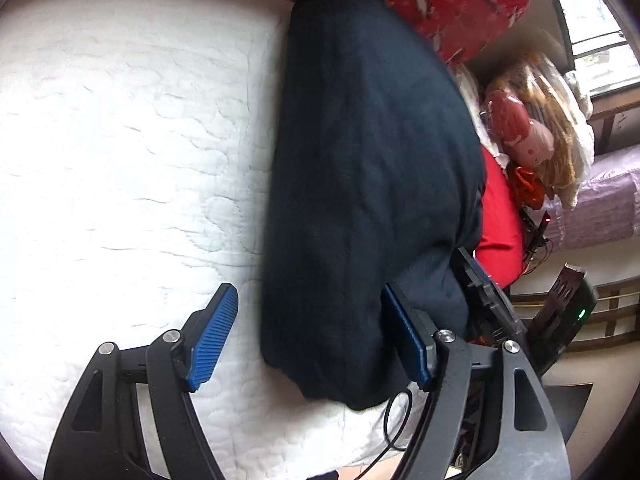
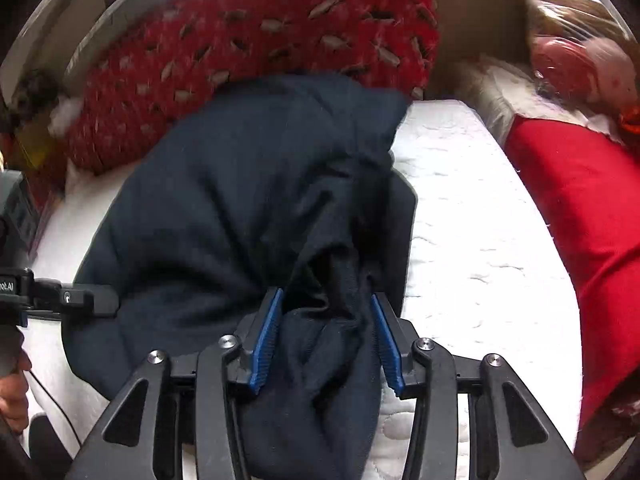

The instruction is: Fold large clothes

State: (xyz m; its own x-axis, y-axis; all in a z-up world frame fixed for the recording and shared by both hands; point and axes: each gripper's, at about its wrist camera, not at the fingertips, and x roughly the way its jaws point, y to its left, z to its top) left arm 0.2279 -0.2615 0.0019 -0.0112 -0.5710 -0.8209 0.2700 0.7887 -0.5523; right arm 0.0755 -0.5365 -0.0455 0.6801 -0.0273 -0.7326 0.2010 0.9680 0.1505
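Right wrist: right tongs (image 2: 326, 336) parted around dark garment (image 2: 240, 184), left tongs (image 1: 308, 336) open

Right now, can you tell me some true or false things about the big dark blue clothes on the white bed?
1. The dark navy garment lies on a white quilted mattress. True.
2. The left gripper is clamped shut. False: its jaws stand apart.
3. A red patterned pillow lies beyond the garment. True.
4. The garment is bright yellow. False: it is dark navy.
5. Dark cloth sits between the right gripper's blue pads. True.
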